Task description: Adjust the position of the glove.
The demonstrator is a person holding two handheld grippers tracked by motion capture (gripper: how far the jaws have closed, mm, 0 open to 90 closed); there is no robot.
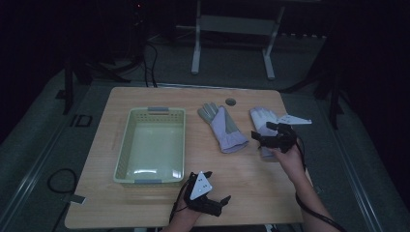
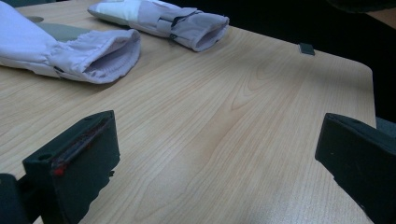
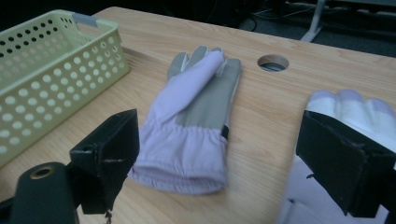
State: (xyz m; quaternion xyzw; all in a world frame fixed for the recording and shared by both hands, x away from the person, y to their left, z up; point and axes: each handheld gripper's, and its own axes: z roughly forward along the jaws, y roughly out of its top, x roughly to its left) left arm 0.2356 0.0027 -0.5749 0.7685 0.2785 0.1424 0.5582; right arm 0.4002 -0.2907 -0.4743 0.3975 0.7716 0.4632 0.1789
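Gloves lie on the right half of the table [image 1: 145, 203], right of the basket [image 1: 151, 145]. Our right gripper [image 1: 270, 138], jaws wide, hovers over the right glove [image 1: 261, 118]; the left glove [image 1: 223, 126] lies between it and the basket. We judge both soft, light and limp, best pinched at the cuff. Fingers point far, cuffs near. Our left gripper [image 1: 212, 193] waits wide open near the front edge.

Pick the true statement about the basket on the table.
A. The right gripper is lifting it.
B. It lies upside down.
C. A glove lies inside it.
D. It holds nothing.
D: the basket stands upright with a bare floor, while both gloves, the middle glove and the right glove, lie on the table beside it.
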